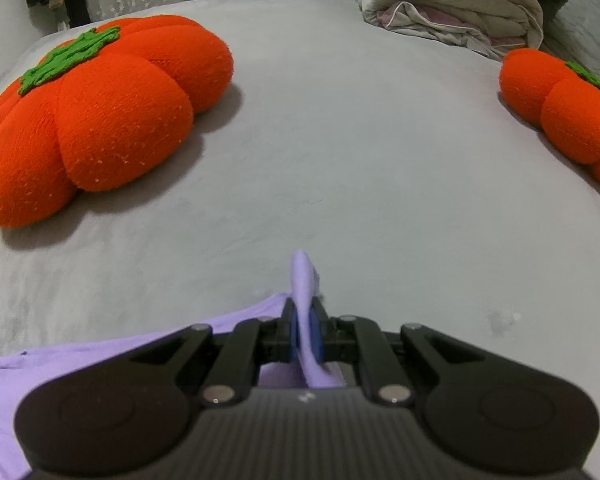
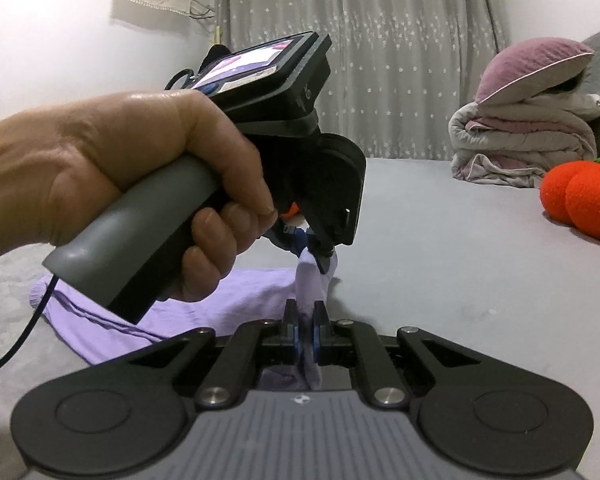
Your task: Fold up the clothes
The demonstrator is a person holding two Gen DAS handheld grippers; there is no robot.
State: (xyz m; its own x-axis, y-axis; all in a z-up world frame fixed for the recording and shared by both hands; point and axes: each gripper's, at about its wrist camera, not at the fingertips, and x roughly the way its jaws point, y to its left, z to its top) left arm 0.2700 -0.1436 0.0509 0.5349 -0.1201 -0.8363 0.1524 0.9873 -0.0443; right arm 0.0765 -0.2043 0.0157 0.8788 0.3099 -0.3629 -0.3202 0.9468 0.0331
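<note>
Right wrist view: both grippers, left (image 2: 324,258) at 12 o'clock, right (image 2: 305,326), pinch the shirt (image 2: 180,312) edge; next, judged, lift and fold together.

Both cameras sit low and close over the bed (image 1: 340,140), each looking forward along its own claw; both views share the lilac cloth (image 2: 204,304) and the quilts (image 1: 452,4).
</note>
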